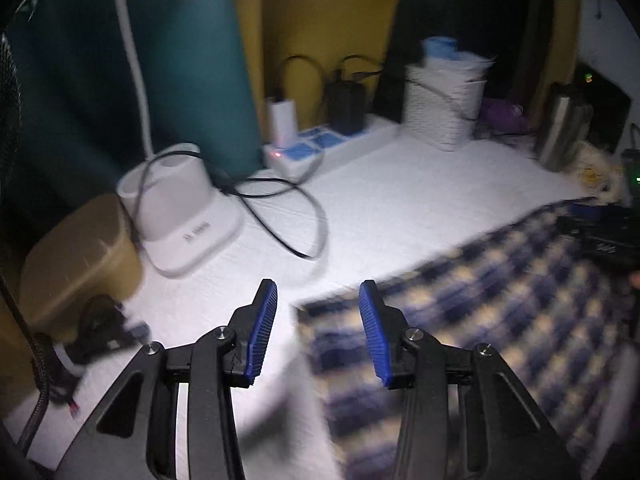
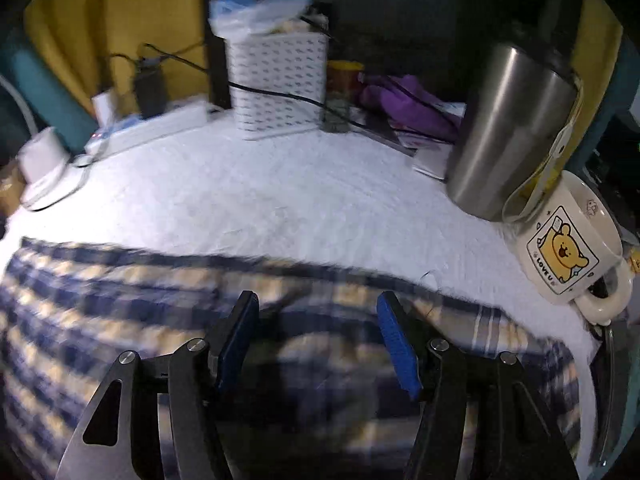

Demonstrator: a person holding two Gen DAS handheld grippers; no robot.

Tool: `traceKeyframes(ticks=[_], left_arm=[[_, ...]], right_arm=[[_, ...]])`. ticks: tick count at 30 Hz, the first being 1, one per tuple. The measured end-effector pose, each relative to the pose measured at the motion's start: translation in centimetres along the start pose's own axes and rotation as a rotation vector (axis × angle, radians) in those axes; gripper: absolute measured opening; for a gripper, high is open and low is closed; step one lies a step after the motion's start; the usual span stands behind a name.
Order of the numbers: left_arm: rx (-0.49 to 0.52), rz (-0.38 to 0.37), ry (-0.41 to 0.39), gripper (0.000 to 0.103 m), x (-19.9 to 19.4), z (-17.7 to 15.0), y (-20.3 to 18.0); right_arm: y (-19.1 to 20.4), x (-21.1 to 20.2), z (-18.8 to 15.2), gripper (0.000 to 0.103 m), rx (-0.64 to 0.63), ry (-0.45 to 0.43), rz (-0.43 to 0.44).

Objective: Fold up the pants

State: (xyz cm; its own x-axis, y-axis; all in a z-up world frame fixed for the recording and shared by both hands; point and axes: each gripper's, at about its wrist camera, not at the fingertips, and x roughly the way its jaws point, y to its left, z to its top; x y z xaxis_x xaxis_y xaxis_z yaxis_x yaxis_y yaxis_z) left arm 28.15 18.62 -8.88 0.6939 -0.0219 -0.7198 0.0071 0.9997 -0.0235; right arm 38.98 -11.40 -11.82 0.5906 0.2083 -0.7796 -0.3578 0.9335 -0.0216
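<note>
One white cloth (image 2: 280,200) covers the whole work surface, and on it lies one pair of blue-and-cream checked pants (image 2: 120,320), blurred in both views. The pants spread under and ahead of the right gripper (image 2: 316,300), whose jaws stand wide apart with nothing between them, above the upper edge of the fabric. For the left gripper (image 1: 318,292), the pants (image 1: 480,300) lie under its right finger and off to the right; its jaws are also wide apart and hold nothing, with bare cloth (image 1: 400,184) ahead.

Beyond the right gripper stand one steel tumbler (image 2: 512,128) and one bear-printed mug (image 2: 568,248), both to the right, and one white perforated basket (image 2: 280,84) straight ahead. Ahead-left of the left gripper sit one white charging stand (image 1: 184,212) with a looping black cable (image 1: 288,216), one tan box (image 1: 80,252) and one power strip (image 1: 320,144).
</note>
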Motion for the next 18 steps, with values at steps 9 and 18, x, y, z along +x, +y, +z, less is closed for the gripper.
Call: traceKeyframes(ticks=[9,18], left_arm=[[0.032,-0.119,0.072,0.043,-0.6,-4.2,-5.2],[0.038,-0.015,0.114,0.043,0.3,-6.3,-4.1]], right_arm=[[3.5,-2.0,-5.0,0.066,-0.088,0.031,0.060],[1.2,-4.9,-9.1,0.068,-0.053,0.020,0.020]])
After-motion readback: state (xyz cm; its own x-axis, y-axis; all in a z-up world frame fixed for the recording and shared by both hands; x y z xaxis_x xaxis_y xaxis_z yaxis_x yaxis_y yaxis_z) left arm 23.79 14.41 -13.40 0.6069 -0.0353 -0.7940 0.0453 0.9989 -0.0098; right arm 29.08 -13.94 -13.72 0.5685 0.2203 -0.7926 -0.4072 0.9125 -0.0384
